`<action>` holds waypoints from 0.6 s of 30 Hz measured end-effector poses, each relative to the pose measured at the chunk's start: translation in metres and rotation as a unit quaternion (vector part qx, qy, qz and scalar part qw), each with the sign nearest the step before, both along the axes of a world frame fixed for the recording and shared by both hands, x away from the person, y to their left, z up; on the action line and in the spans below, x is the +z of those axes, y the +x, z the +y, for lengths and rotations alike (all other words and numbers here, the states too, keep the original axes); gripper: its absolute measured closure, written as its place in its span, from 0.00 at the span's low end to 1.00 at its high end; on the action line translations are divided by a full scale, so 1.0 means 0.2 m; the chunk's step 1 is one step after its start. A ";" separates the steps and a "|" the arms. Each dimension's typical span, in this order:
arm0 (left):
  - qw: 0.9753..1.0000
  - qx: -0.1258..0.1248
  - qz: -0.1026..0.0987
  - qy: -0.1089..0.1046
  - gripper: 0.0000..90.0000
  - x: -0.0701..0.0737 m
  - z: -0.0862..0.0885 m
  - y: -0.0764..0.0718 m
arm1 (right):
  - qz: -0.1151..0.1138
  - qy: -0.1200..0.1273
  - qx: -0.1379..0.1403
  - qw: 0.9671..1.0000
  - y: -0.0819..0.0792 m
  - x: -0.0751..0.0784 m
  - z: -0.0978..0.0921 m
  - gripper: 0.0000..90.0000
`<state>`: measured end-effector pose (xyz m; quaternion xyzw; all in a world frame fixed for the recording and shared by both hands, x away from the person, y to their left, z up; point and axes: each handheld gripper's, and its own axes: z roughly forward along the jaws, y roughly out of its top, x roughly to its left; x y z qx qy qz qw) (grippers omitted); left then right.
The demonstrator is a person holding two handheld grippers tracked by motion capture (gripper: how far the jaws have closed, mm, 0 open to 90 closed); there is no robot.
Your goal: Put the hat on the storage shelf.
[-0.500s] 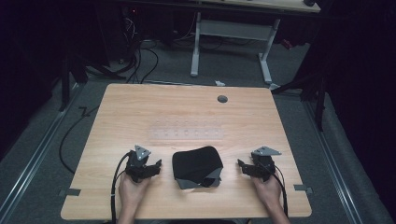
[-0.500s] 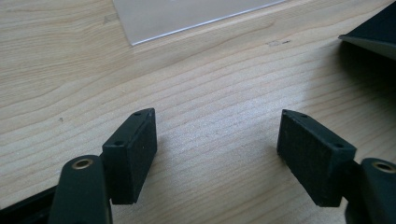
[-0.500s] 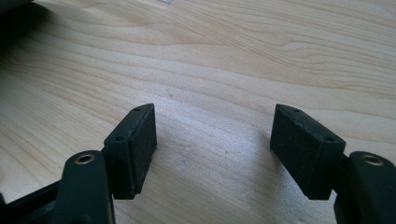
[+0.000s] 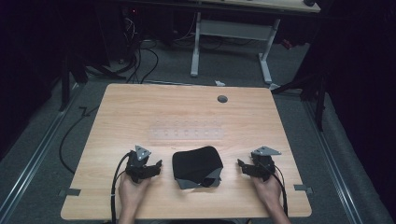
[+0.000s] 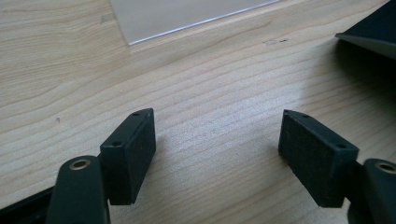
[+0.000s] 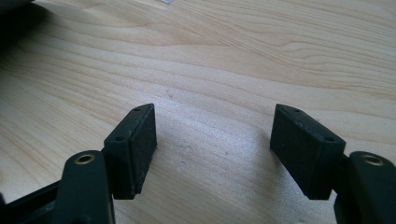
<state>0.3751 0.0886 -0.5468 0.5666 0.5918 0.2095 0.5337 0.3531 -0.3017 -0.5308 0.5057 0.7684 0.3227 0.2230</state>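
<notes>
The left gripper (image 4: 158, 166) and right gripper (image 4: 240, 164) both gape wide, holding nothing, either side of the folded black cloth (image 4: 196, 165) on the pale wooden table (image 4: 187, 112).

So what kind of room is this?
Probably a lab or office workspace: a wooden desk on grey carpet, loose cables on the floor, and another desk's white frame behind.

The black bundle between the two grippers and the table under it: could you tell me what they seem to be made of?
The black bundle looks like soft matte cloth, folded, with a grey underside showing at its near edge; the exact fabric can't be told. The table looks like pale wood or wood-look laminate, with a smooth finish and clear grain lines in both gripper views.
</notes>
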 end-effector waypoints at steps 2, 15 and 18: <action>1.000 0.000 0.000 0.000 0.31 0.00 0.00 0.00 | -0.001 -0.001 0.002 1.000 0.00 0.00 0.00 0.35; 1.000 -0.001 0.000 0.000 0.30 0.00 0.00 0.00 | 0.000 0.003 -0.002 1.000 0.00 0.00 0.00 0.37; 1.000 -0.002 0.000 0.000 0.30 0.00 0.00 0.00 | -0.001 0.002 -0.003 1.000 0.00 0.00 0.00 0.38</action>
